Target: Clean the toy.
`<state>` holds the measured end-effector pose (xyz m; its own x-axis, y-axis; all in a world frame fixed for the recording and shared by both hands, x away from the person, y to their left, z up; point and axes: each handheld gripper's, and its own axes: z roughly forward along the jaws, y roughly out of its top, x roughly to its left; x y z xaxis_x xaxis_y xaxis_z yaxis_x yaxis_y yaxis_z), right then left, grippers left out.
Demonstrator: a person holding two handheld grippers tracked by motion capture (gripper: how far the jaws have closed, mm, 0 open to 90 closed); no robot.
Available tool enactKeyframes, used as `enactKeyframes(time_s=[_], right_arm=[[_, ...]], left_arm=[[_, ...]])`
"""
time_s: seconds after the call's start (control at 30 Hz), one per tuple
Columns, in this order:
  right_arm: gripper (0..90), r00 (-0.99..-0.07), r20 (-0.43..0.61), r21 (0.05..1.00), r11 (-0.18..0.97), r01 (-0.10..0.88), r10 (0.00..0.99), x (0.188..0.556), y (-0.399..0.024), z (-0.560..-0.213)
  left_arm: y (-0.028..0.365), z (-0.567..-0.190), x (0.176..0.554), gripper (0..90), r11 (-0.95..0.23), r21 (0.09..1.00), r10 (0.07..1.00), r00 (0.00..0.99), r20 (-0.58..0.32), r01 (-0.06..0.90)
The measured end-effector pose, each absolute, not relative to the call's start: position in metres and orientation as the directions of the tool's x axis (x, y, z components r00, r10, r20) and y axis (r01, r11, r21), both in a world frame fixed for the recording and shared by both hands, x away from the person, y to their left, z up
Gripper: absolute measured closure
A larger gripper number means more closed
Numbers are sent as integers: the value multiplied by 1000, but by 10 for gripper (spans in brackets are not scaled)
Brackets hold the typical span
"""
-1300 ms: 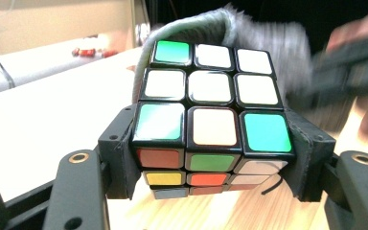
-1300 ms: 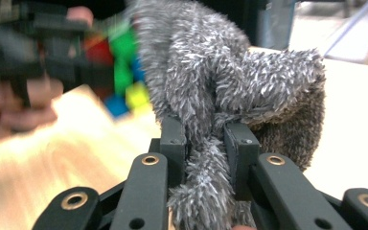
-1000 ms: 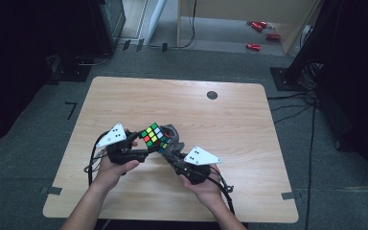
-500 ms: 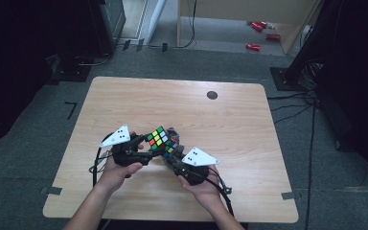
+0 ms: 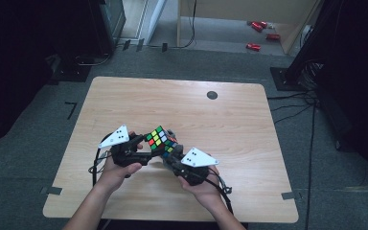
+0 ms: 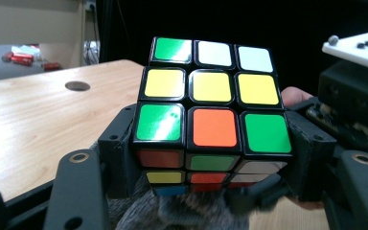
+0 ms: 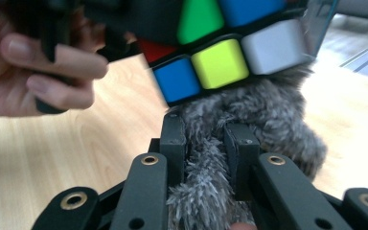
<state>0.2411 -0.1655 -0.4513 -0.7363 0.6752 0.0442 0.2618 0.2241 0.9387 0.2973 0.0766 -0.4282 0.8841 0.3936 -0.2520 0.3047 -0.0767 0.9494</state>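
With the left claw (image 6: 211, 191) clamped on the Rubik's cube (image 6: 211, 110) above the counter (image 5: 182, 103) and the right claw (image 7: 206, 143) pinching the grey fuzzy cloth (image 7: 249, 120) beneath it, wipe gently, keeping the cube steady.

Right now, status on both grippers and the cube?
Left gripper clamped on puzzle cube. Right gripper pinching grey fuzzy cloth under cube. Nothing in the way.

Wooden table (image 5: 230, 120) on grey carpet floor (image 5: 211, 52), dark surroundings.
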Motion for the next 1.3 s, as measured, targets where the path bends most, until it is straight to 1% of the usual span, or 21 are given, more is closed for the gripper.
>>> enactKeyframes(time_s=[0.07, 0.1, 0.17, 0.23, 0.3, 0.4, 0.47, 0.57, 0.63, 0.73, 0.83, 0.93, 0.97, 1.03, 1.07, 1.1, 1.13, 1.2, 1.23, 1.27, 1.3], right_arm=[[746, -727, 45, 943, 211, 257, 685, 242, -170, -449], [747, -701, 55, 952, 174, 251, 711, 245, -181, -444], [747, -697, 66, 956, 154, 248, 714, 246, -186, -444], [747, -700, 64, 956, 158, 247, 711, 246, -186, -445], [747, -729, 37, 948, 207, 242, 683, 242, -175, -451], [747, -755, -23, 941, 270, 206, 655, 238, -165, -453], [748, -757, -10, 946, 252, 204, 654, 240, -169, -449], [749, -731, 10, 955, 209, 209, 682, 244, -182, -443], [749, -722, 14, 955, 205, 215, 691, 244, -183, -444], [748, -745, 1, 946, 242, 217, 667, 241, -173, -450], [747, -776, -32, 941, 281, 190, 630, 237, -165, -453], [747, -775, -28, 942, 276, 191, 632, 238, -168, -450], [748, -767, -25, 943, 269, 194, 641, 240, -172, -448], [749, -700, -25, 945, 246, 217, 713, 247, -188, -442], [749, -678, -12, 947, 225, 227, 735, 249, -194, -440], [749, -678, -12, 947, 225, 227, 735, 249, -194, -440], [749, -656, 4, 957, 187, 222, 755, 250, -203, -435], [748, -652, 5, 961, 176, 212, 758, 250, -206, -431], [748, -656, 15, 968, 153, 198, 755, 248, -208, -425], [748, -661, 19, 971, 143, 190, 750, 247, -207, -423], [748, -668, 24, 973, 135, 185, 744, 245, -206, -422]], left_arm=[[78, -427, 297, 353, -77, 949, 389, 886, -253, 305], [78, -427, 296, 353, -85, 951, 385, 890, -244, 297], [75, -427, 296, 353, -86, 951, 386, 890, -243, 297], [74, -428, 295, 353, -91, 951, 386, 891, -240, 295], [72, -428, 295, 353, -89, 950, 389, 889, -243, 299], [76, -427, 296, 353, -81, 950, 384, 889, -250, 303], [77, -427, 296, 353, -68, 951, 383, 888, -255, 303], [77, -427, 296, 353, -64, 952, 377, 891, -254, 299], [74, -427, 295, 353, -73, 952, 374, 893, -251, 298], [72, -428, 296, 353, -78, 949, 386, 887, -253, 305], [75, -428, 298, 353, -72, 946, 403, 876, -263, 317], [82, -427, 300, 353, -80, 949, 429, 870, -243, 304], [84, -428, 301, 353, -97, 951, 448, 866, -223, 295], [85, -433, 301, 353, -145, 949, 464, 867, -184, 279], [84, -435, 301, 353, -169, 950, 464, 871, -159, 264], [84, -435, 301, 353, -169, 950, 464, 871, -159, 264], [79, -440, 299, 353, -213, 946, 456, 881, -125, 245], [75, -442, 298, 353, -232, 944, 451, 886, -108, 233], [68, -447, 294, 353, -254, 945, 417, 905, -86, 206], [68, -447, 294, 353, -254, 945, 417, 905, -86, 206], [60, -450, 289, 353, -278, 946, 381, 923, -49, 165]])
